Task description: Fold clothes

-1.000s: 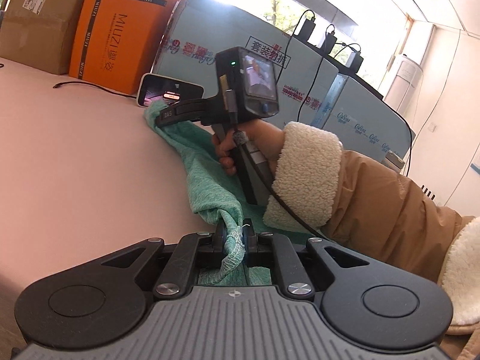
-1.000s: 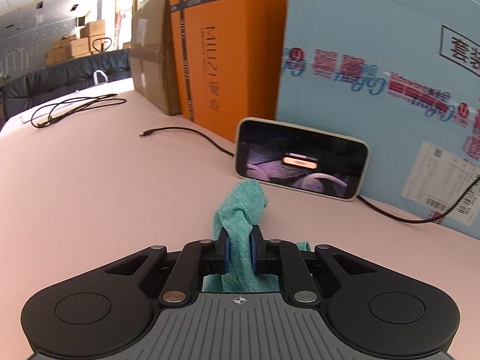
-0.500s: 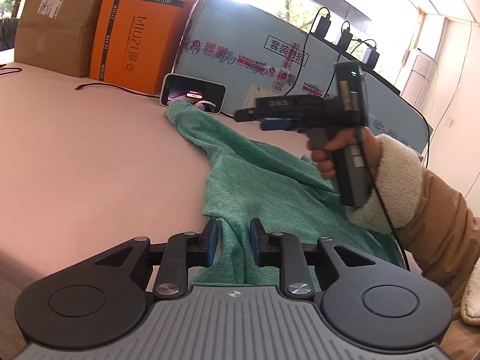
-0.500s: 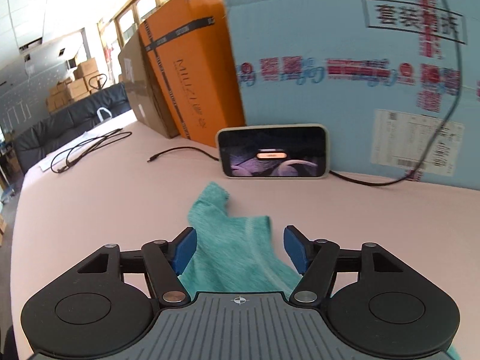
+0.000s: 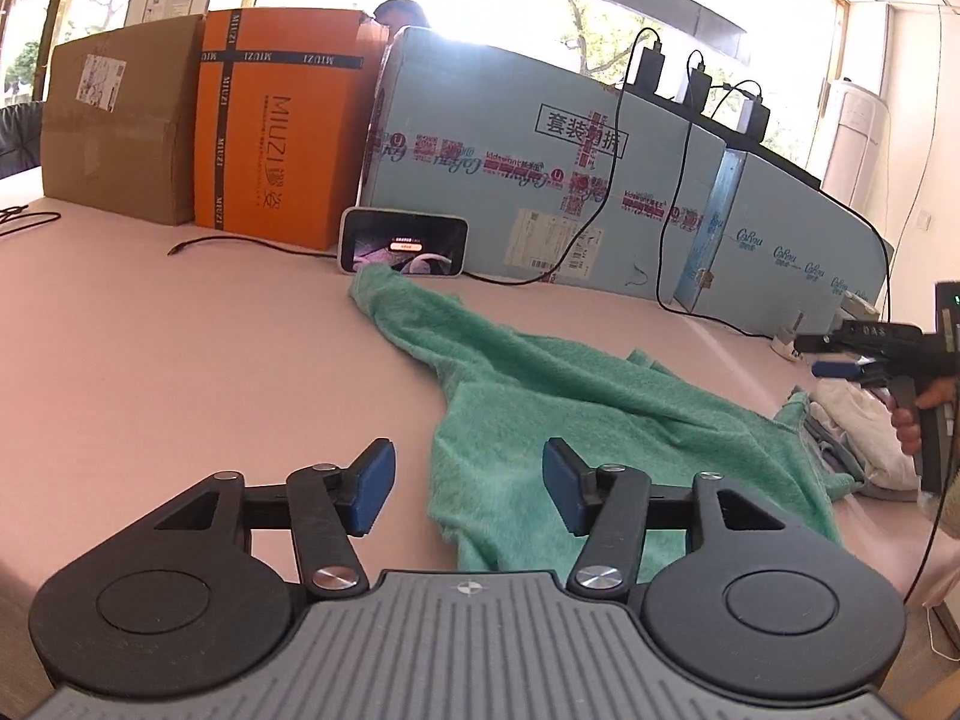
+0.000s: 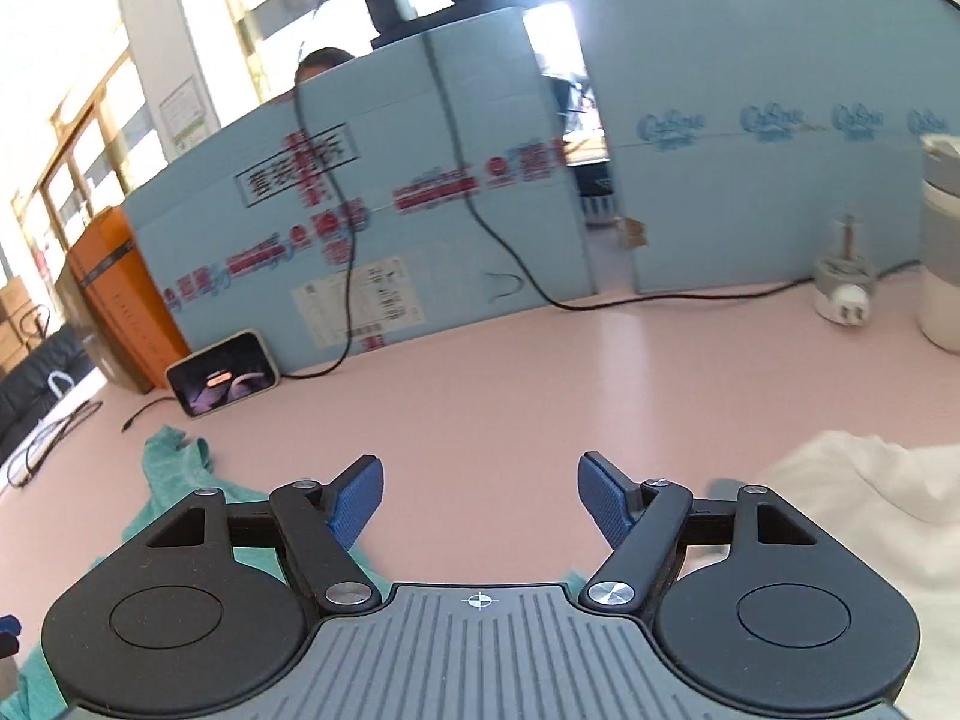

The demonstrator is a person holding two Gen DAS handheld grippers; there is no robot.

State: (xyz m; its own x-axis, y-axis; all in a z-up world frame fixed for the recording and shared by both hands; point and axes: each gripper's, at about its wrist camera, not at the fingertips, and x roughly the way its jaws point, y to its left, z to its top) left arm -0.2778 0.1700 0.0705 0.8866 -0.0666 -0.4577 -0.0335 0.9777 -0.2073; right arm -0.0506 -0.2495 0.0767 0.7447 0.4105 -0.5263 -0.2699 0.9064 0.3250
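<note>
A green knit garment (image 5: 576, 414) lies loosely spread on the pink table (image 5: 180, 372), one end reaching toward a phone. My left gripper (image 5: 468, 489) is open and empty, just above the garment's near edge. My right gripper (image 6: 480, 498) is open and empty over bare table; it also shows at the far right of the left wrist view (image 5: 864, 354). The garment's edge shows at the lower left in the right wrist view (image 6: 174, 468). A white garment (image 6: 864, 516) lies to the right.
A phone (image 5: 403, 242) leans against a long blue box (image 5: 540, 180). An orange box (image 5: 270, 126) and a brown carton (image 5: 114, 120) stand at the back left. Cables (image 5: 672, 222) hang over the blue box. A white plug adapter (image 6: 843, 288) sits at the back right.
Both grippers let go of the green garment and opened. The garment now lies on the table. My right gripper swung away to the right; my left gripper drew back.
</note>
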